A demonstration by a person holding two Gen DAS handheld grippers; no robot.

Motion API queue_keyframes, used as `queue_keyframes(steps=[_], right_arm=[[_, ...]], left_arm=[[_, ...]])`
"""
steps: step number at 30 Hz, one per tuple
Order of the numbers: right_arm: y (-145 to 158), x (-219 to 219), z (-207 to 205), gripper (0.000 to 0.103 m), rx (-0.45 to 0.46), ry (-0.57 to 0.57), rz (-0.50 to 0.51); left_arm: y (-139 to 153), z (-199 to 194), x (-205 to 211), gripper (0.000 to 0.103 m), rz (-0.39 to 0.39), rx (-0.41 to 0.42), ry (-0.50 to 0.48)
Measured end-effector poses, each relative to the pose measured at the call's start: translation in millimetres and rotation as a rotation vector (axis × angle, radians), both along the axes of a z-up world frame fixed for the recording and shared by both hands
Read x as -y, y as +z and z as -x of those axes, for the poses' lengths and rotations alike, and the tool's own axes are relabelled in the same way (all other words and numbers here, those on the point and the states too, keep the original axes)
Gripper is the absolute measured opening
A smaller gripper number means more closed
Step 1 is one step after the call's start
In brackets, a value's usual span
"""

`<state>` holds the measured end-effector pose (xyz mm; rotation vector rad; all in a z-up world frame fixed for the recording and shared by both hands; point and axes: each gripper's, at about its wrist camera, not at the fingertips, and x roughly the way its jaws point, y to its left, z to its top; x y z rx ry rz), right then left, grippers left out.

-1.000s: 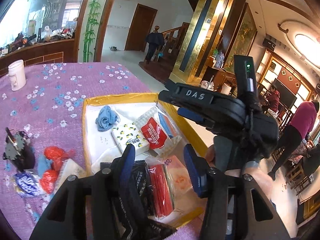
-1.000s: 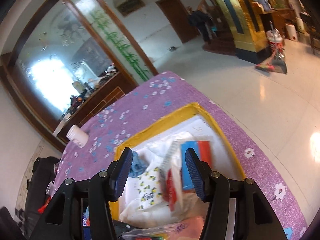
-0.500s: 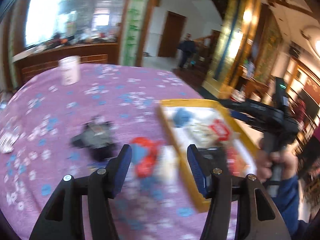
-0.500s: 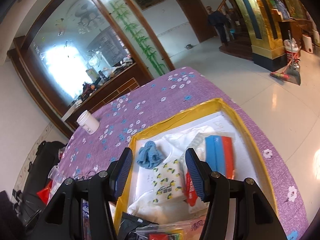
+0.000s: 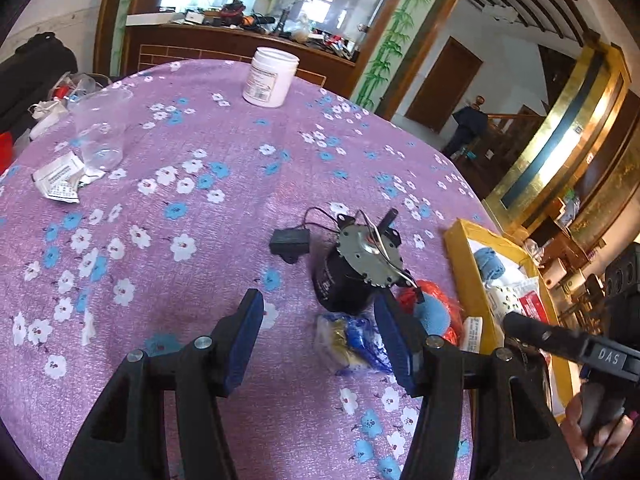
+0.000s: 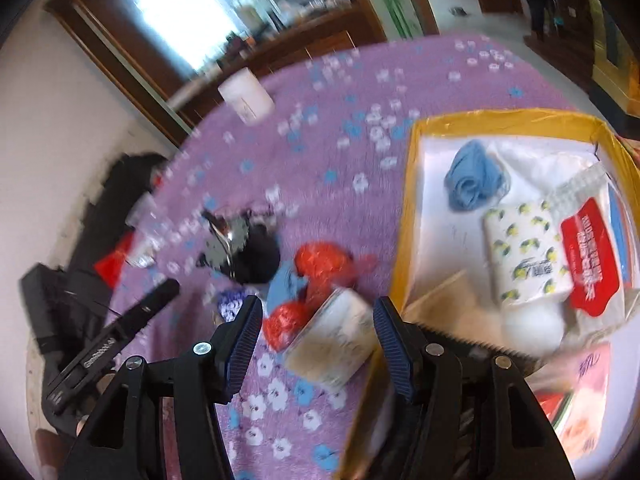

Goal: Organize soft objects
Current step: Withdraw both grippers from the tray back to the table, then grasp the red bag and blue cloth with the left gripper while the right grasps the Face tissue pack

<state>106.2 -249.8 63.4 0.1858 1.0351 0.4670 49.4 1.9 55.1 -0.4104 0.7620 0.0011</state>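
Covering the table, purple floral cloth spreads.

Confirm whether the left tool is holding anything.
No: the left tool is open over the purple floral tablecloth, nothing between its blue pads.

A lived-in home: flowered purple tablecloth, wooden staircase, cluttered sideboard, bamboo-painted pillar.

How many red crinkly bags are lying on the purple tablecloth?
2. One red bag lies beside the black motor. The other red bag sits nearer the right tongs, against the pale packet. More may be hidden under the pile.
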Motion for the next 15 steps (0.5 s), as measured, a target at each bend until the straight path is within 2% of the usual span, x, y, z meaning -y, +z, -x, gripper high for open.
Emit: queue_keyframes(steps=[1, 5, 9, 12, 15], right_arm=[[1.4, -7.6, -3.5, 0.062, 0.009, -0.023, 0.057], [-12.4, -39.5, -32.4, 0.062, -0.041, 0.027, 0.104], [-35.6, -50.8, -64.6, 0.062, -0.106, -0.026, 0.194], [-42.9, -52.9, -70.7, 0.062, -0.137, -0.037, 0.187], [-45.1, -60.8, -48.2, 0.064, -0.201, 0.038, 0.095]], left_arm=[[1.5, 1.6, -0.9, 0.056, -0.004, 0.006, 0.011], [5.6, 5.7, -4.1, 0.056, -0.007, 0.022, 0.041], [5.2, 6.5, -9.8, 0.056, -0.003, 0.022, 0.064], [3.6, 6.8, -16.3, 0.056, 0.011, 0.018, 0.084], [3.4, 7.9, -23.3, 0.056, 0.03, 0.016, 0.097]])
